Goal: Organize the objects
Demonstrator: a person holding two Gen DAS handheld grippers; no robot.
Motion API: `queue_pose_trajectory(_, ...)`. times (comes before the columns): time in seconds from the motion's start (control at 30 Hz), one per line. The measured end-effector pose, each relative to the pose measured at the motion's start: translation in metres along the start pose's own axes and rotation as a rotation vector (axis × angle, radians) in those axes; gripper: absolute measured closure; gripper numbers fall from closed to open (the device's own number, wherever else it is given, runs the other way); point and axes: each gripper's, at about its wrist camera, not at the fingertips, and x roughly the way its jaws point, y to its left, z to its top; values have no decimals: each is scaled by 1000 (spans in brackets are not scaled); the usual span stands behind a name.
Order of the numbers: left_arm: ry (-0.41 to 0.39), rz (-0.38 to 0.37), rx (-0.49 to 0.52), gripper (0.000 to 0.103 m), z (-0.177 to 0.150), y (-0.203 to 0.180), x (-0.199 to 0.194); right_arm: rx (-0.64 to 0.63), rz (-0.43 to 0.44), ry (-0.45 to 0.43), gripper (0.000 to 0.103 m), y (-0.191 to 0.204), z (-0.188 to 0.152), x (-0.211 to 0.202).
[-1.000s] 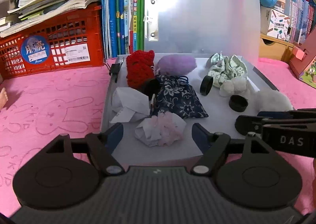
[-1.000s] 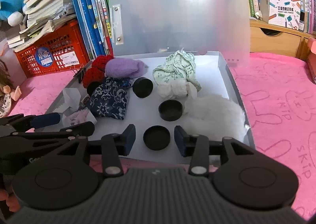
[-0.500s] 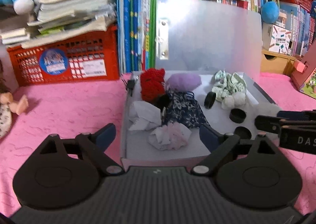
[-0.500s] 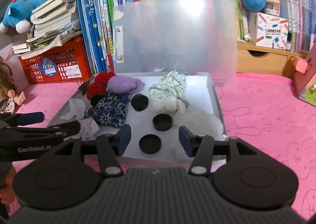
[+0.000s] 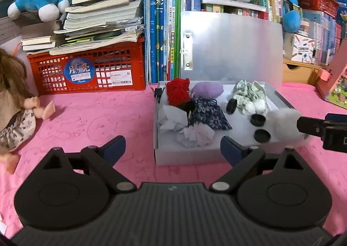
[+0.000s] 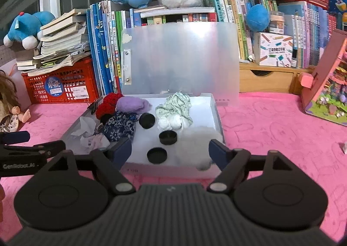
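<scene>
1. I take the open white box [image 5: 184,156] as my landmark; it sits on the pink surface [image 5: 97,120] with its translucent lid [image 5: 234,48] standing upright at the back.
2. Well left of the box I see a doll [image 5: 15,102] sitting on the surface, and behind it a red crate [image 5: 86,70] stacked with books.
3. My left gripper [image 5: 172,147] hangs in front of the box's near left corner. Its fingers [image 5: 115,148] have just been opening and now stand wide apart, with nothing between them but surface and box wall.
4. Inside the box, on the left half: a red knitted piece [image 5: 177,90] at the back, a purple pouch [image 5: 207,90] just beside it, a dark blue floral bag [image 5: 208,113] in front, and crumpled white paper [image 5: 171,119] near the left wall.
5. In the box's right half: pale green cloth [image 6: 175,107] at the back, three black caps [image 6: 168,137] in a loose line toward the front, and white fluff [image 6: 199,144] against the right wall.
6. My right gripper [image 6: 170,151] hangs over the box's near edge. Its fingers [image 6: 218,153] have just been opening as well and grip nothing; the nearest cap [image 6: 156,155] lies between them, untouched.
</scene>
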Motion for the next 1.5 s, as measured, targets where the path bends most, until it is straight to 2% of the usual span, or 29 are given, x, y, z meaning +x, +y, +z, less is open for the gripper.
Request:
queue_pose_trajectory(0.43, -14, -5, 37, 6, -56, -3, -47, -47, -67, -16, 5, 11, -53, -38)
queue_pose_trajectory(0.67, 25, -28, 12, 6, -76, -3, -51, -75, -117, -12, 1, 15, -78, -48)
queue_pose_trajectory(1.2, 118, -38, -21, 3, -86, -17, -23, -49, -165, 98, 0, 7, -89, -32)
queue_pose_trajectory(1.33, 123, -45, -16, 0, -86, -17, -22, -33, -164, 144, 0, 4, -90, -25)
queue_pose_trajectory(1.5, 132, -39, -6, 0, -86, -19, -19, -6, -145, 157, 0, -1, -91, -23)
